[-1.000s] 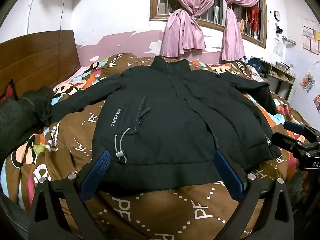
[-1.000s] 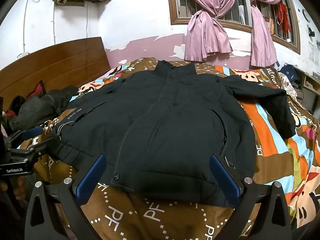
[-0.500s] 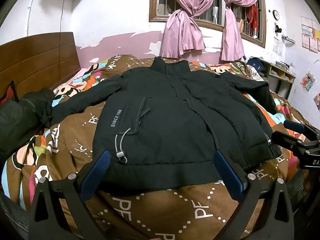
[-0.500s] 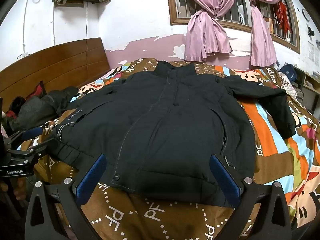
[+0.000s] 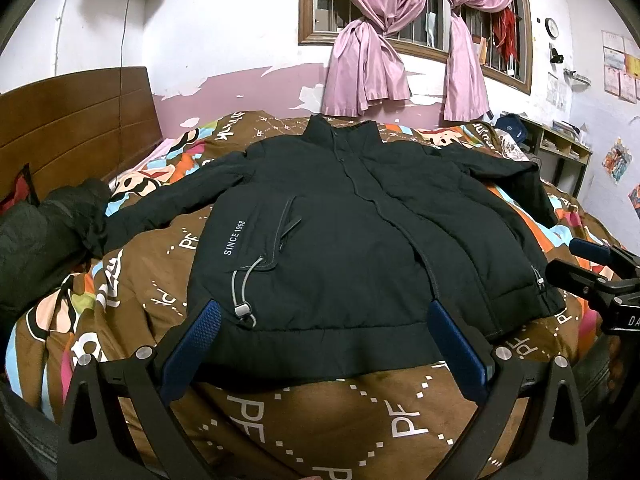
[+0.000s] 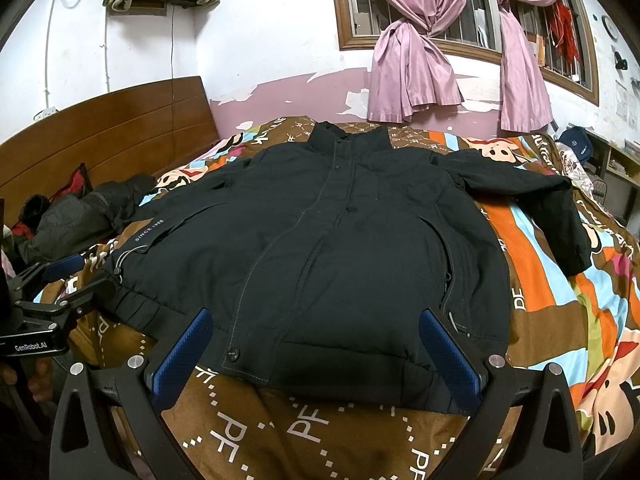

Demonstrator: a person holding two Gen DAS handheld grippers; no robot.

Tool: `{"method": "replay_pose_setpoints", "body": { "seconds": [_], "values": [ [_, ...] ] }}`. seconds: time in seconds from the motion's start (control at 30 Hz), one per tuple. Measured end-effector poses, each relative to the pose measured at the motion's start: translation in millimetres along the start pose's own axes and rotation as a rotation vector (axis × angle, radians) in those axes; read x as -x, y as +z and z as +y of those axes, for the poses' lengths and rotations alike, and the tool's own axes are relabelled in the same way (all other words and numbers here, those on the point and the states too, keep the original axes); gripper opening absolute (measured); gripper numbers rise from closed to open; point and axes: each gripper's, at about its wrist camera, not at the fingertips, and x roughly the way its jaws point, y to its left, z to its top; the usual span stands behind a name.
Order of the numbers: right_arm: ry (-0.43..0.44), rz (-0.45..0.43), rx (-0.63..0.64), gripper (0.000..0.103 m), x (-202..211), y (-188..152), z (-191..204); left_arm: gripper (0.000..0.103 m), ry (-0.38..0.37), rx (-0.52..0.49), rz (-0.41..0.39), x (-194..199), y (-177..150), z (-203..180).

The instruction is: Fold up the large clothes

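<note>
One bed (image 5: pixel 280 412), spread with a brown quilt (image 6: pixel 320 432) printed over and over with white "PF" letters in dotted diamonds, plus cartoon patches in orange, blue and pink toward the far and right sides. Flat on top of that quilt, front up and collar toward the far wall: a black jacket (image 5: pixel 360 248), zipped, both sleeves out to the sides, hem toward the cameras. Down the chest panel seen at the left of the view, in white capitals: "SINCE 1968" (image 5: pixel 234 238); readable again, smaller and slanted, in the right wrist view (image 6: pixel 149 231). Just below that lettering, a grey drawcord with a toggle (image 5: pixel 243 309), near the hem. Behind the bed, a wooden headboard (image 5: pixel 76 128) at left, pink curtains (image 6: pixel 416 72) knotted at a barred window. Beside the left sleeve, a heap of dark clothing (image 5: pixel 44 236).

Near the hem, left gripper (image 5: pixel 324 320) spread wide, blue pads (image 5: pixel 192 344) clear of the cloth, nothing grasped. Likewise right gripper (image 6: pixel 316 328): blue pads (image 6: pixel 450 356) far apart over the hem, empty. On the left gripper's body, in the right wrist view, white lettering "GenRobot.AI" (image 6: pixel 30 347). On the right gripper's body at the edge of the left wrist view, only "DA" (image 5: pixel 633 321) legible, the rest cut off.
</note>
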Motion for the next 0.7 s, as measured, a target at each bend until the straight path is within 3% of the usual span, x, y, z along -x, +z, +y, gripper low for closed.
{"method": "replay_pose_setpoints", "body": {
  "seconds": [0.7],
  "values": [
    [0.002,0.000,-0.004,0.103,-2.2,-1.4,-0.4,0.101,0.004,-0.008,-0.001,0.4,1.2,-0.1]
  ]
}}
